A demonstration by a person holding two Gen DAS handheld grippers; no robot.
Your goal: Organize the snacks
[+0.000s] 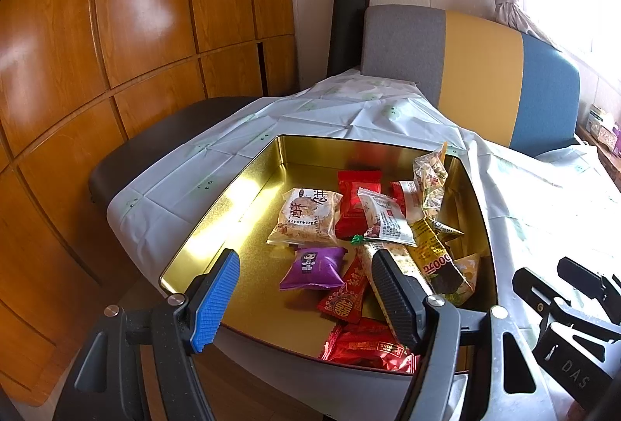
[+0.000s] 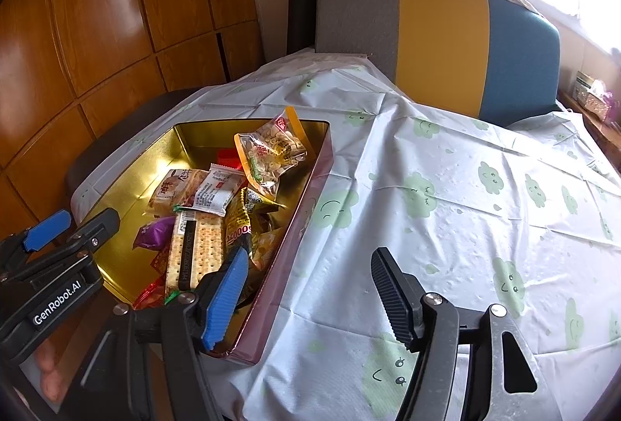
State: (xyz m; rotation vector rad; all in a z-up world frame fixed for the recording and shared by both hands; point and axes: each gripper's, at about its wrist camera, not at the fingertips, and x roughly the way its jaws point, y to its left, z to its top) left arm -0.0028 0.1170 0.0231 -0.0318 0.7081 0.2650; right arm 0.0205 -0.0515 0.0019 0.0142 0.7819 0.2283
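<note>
A gold tin box [image 1: 248,188] sits on the table's left part and holds several snack packets: a purple one [image 1: 314,267], a red one [image 1: 355,201], a beige pastry [image 1: 306,215] and a clear bag of crackers [image 1: 429,176]. The tin [image 2: 128,180] also shows in the right wrist view, with a long cracker pack [image 2: 196,250] in it. My left gripper [image 1: 306,300] is open and empty over the tin's near side. My right gripper [image 2: 310,298] is open and empty above the tablecloth, just right of the tin.
A white tablecloth with green clouds [image 2: 465,207] covers the table. A grey, yellow and blue chair back [image 2: 438,44] stands behind it. A wooden wardrobe [image 1: 116,33] fills the left. A dark stool [image 1: 155,145] is left of the table.
</note>
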